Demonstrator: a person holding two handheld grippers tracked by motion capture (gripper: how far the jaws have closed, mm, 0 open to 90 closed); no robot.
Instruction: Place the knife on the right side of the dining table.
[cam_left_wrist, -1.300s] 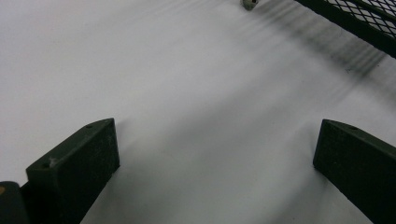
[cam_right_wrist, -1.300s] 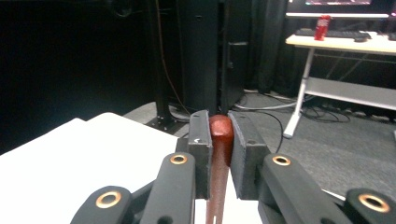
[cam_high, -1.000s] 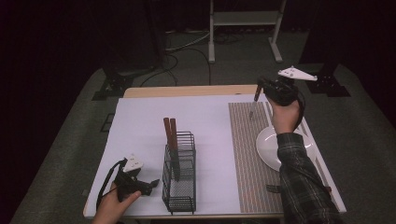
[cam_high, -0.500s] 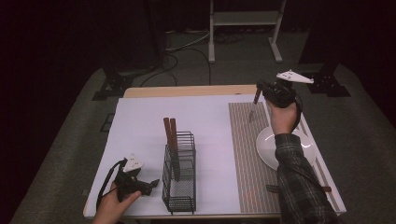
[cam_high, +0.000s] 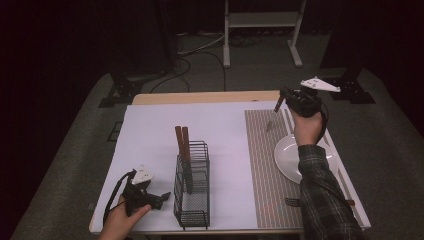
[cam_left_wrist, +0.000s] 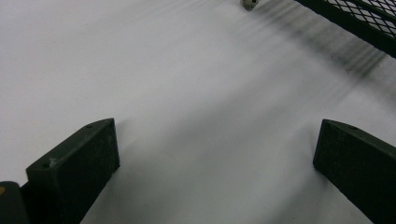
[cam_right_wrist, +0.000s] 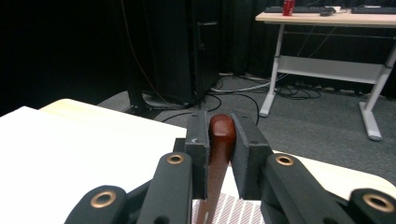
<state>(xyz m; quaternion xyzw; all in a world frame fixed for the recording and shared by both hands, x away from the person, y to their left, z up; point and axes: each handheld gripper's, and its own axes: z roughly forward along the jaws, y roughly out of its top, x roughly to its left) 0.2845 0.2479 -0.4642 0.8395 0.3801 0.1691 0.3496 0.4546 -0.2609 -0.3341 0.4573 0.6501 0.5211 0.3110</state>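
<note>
Little has been moved: the right gripper is kept raised, far right.
A wooden-handled utensil is clamped; carrying to the rack is called for; the left gripper is held wide open, empty.

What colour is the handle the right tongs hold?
Reddish-brown handle; clearest in the right gripper view.

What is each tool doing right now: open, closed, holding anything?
Left tool: open, holding nothing, low over the white table.
Right tool: closed on a wooden-handled utensil, lifted above the striped mat.

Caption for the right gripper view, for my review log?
Right gripper shut on a wooden utensil handle, held above the table's far edge, with a desk frame beyond.
</note>
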